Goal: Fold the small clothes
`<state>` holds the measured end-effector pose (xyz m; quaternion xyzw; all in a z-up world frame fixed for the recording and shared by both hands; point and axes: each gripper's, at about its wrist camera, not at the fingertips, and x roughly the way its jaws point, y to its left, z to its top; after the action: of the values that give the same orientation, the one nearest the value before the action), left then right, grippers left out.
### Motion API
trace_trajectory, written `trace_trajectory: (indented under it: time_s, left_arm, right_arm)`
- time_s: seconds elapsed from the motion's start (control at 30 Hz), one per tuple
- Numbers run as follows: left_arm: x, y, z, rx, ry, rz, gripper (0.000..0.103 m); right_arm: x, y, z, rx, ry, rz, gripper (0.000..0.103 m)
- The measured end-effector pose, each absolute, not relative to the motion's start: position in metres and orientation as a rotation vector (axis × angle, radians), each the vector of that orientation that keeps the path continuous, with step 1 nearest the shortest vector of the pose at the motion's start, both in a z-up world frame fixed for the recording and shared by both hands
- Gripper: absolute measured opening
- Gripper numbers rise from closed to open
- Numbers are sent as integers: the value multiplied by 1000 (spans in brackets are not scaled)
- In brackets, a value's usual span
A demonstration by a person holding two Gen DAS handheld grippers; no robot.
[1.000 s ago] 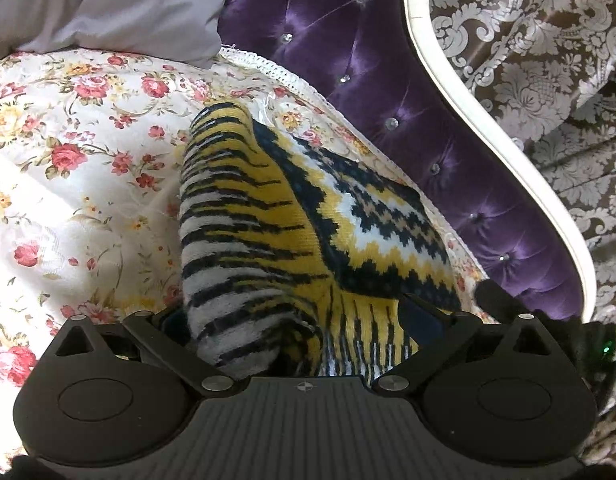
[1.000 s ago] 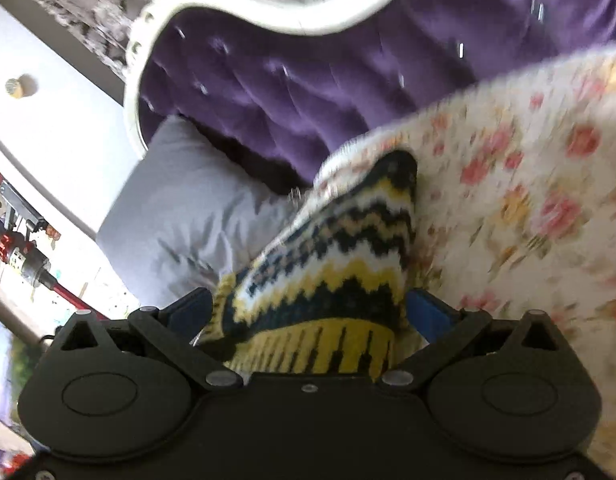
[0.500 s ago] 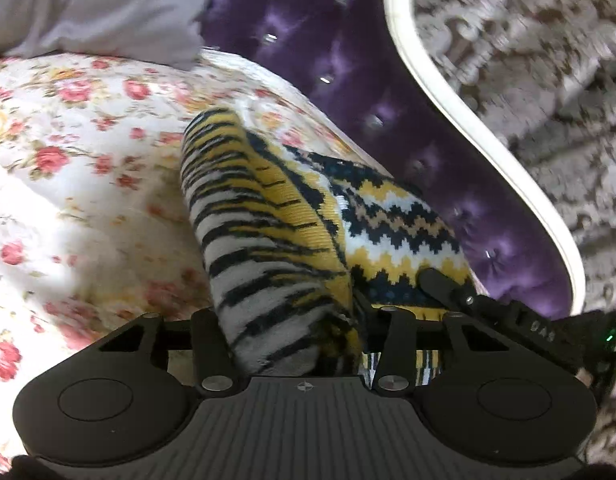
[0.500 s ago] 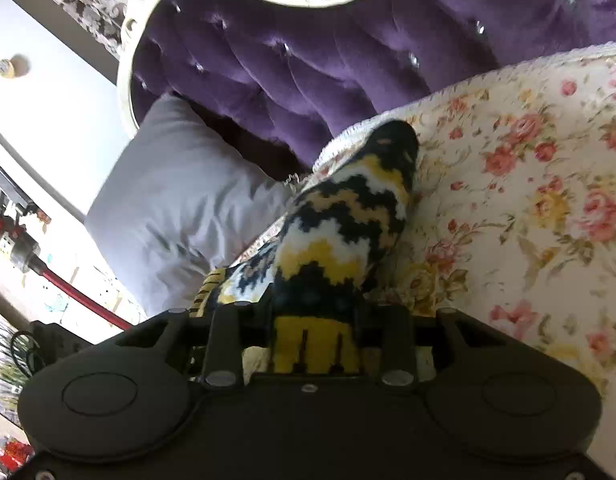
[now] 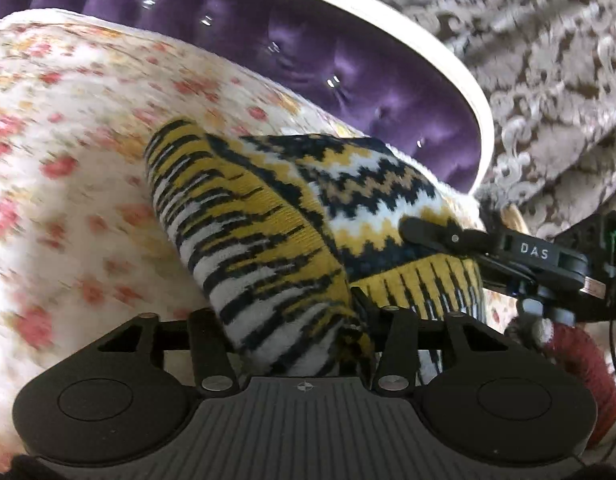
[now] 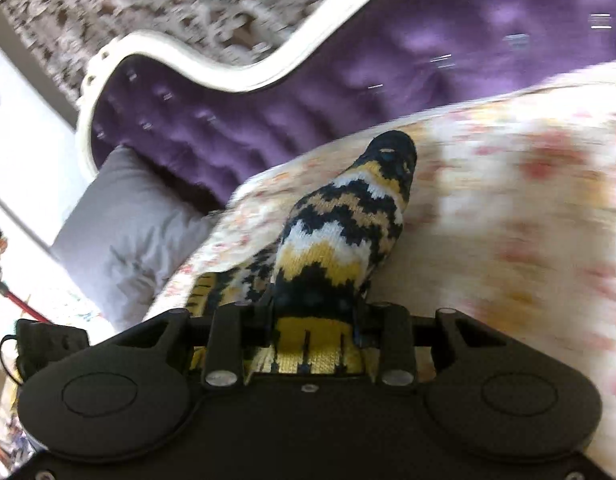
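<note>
A small knitted garment (image 5: 267, 224) in yellow, black and white zigzag bands lies bunched on the flowered bedspread (image 5: 67, 184). My left gripper (image 5: 291, 332) is shut on its striped near edge. My right gripper (image 6: 314, 320) is shut on the yellow ribbed hem of the same garment (image 6: 340, 232), which stretches away from it towards the headboard. In the left wrist view the right gripper (image 5: 448, 240) shows at the right, clamped on the hem. Both views are blurred by motion.
A purple tufted headboard (image 5: 348, 68) with a white frame runs behind the bed, also in the right wrist view (image 6: 308, 104). A grey pillow (image 6: 123, 232) lies at the left. Patterned wallpaper (image 5: 548, 60) is behind. A red sleeve (image 5: 580, 360) shows at the right.
Both grippers have closed on the garment, from open a second ago. Both have since moved with it, and the views have swung and blurred.
</note>
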<state>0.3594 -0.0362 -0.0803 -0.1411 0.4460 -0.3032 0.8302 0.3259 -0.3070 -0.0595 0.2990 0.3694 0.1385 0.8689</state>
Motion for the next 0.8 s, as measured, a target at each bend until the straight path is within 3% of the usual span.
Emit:
trace_trajectory:
  time_s: [0.07,0.17,0.3,0.4,0.67,0.8]
  left_arm:
    - [350,-44,-83,-245,900,-592,62]
    - [341,-43,-87,-234,851,-541,67]
    - [329,-28,-86,-239,811,-510,70]
    - [318,-15,-85,-269,798,-458,75]
    - [305,4,-77,-324,810,-388,74]
    - [282,-2,-51,-223,701,-316,74]
  right_arm:
    - [312,-321,-66,589,793,199,52]
    - [296,-333,-75,531,781,102,80]
    - [285,-332,-77,516,738,89,81]
    - [281,-327,-71,488,733,77,88]
    - [247,-331,-67,475,737,19,94]
    - [222,-325,-53,438,695,16,94]
